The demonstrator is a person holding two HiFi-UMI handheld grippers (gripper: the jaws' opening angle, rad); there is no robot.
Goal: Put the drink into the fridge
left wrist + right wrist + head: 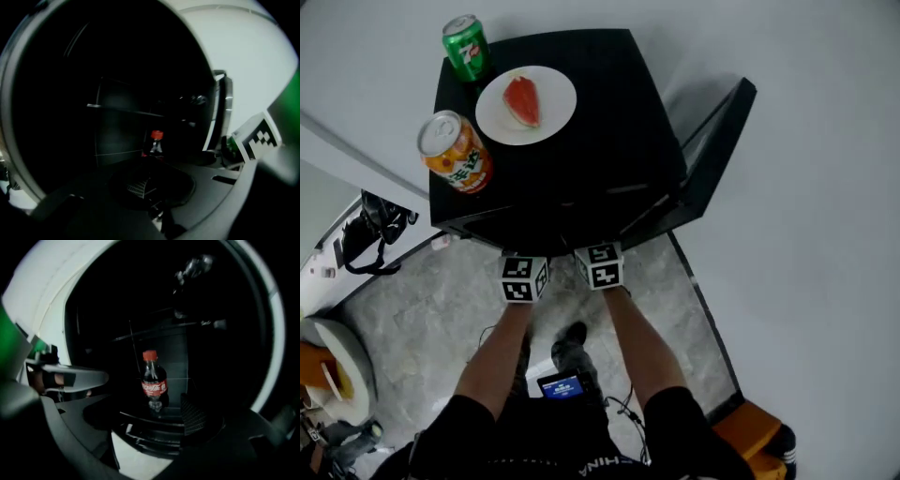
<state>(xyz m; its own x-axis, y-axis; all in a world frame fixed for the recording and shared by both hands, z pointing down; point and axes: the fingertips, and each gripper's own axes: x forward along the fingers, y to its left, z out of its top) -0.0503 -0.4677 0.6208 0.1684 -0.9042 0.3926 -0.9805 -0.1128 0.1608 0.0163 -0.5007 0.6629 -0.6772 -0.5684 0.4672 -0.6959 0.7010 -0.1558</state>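
A cola bottle (153,380) with a red cap stands upright on a shelf inside the dark, open fridge (609,122). In the left gripper view only its red cap (157,135) stands out. My right gripper (150,423) is open, and the bottle stands beyond its jaws, untouched. My left gripper (150,192) points into the same dark interior with its jaws lost in shadow. From the head view only the two marker cubes show, left (523,278) and right (602,265), at the fridge's front edge. The jaws are hidden under the fridge top.
On the fridge top stand an orange can (455,152), a green can (467,47) and a white plate (492,117) with a watermelon slice (522,100). The fridge door (717,150) hangs open to the right. A black bag (370,230) lies at the left.
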